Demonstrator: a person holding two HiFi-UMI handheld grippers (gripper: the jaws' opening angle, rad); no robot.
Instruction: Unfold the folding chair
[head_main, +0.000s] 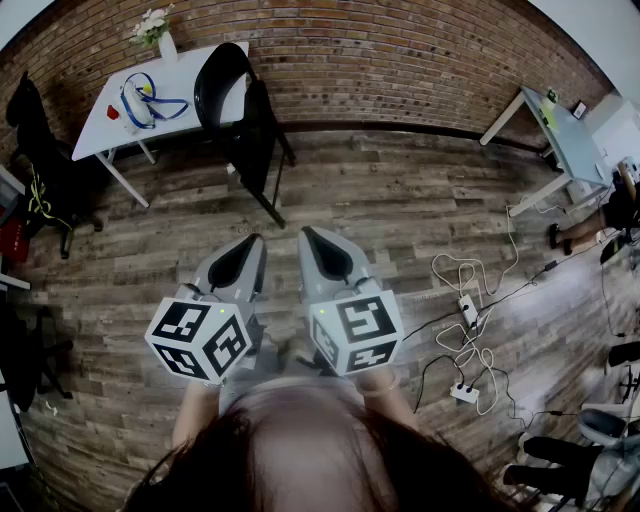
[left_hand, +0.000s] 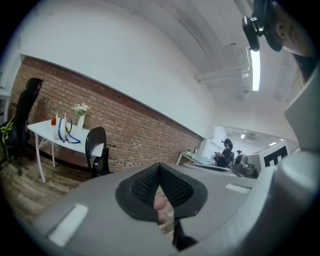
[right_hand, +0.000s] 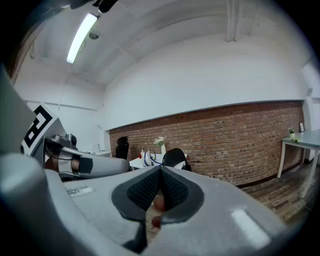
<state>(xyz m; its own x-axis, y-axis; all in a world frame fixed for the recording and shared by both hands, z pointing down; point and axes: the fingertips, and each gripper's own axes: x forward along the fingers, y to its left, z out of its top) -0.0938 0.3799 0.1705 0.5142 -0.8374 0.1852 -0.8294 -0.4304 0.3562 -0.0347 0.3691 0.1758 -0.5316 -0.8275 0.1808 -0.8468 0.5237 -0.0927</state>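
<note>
The black folding chair (head_main: 240, 105) stands folded against the white table (head_main: 190, 75) by the brick wall, far ahead of me. Both grippers hover side by side over the wooden floor, well short of it. The left gripper (head_main: 254, 241) is shut with nothing between its jaws, and so is the right gripper (head_main: 309, 234). In the left gripper view the chair (left_hand: 97, 150) appears small at the left beyond the closed jaws of the left gripper (left_hand: 160, 168). The right gripper view has the chair (right_hand: 175, 156) just above the closed jaws of the right gripper (right_hand: 161, 172).
A vase of flowers (head_main: 155, 30) and a blue cable (head_main: 140, 100) lie on the white table. A black office chair (head_main: 35, 150) stands at the left. Cables and power strips (head_main: 468, 340) sprawl on the floor to the right, near a second table (head_main: 560, 130).
</note>
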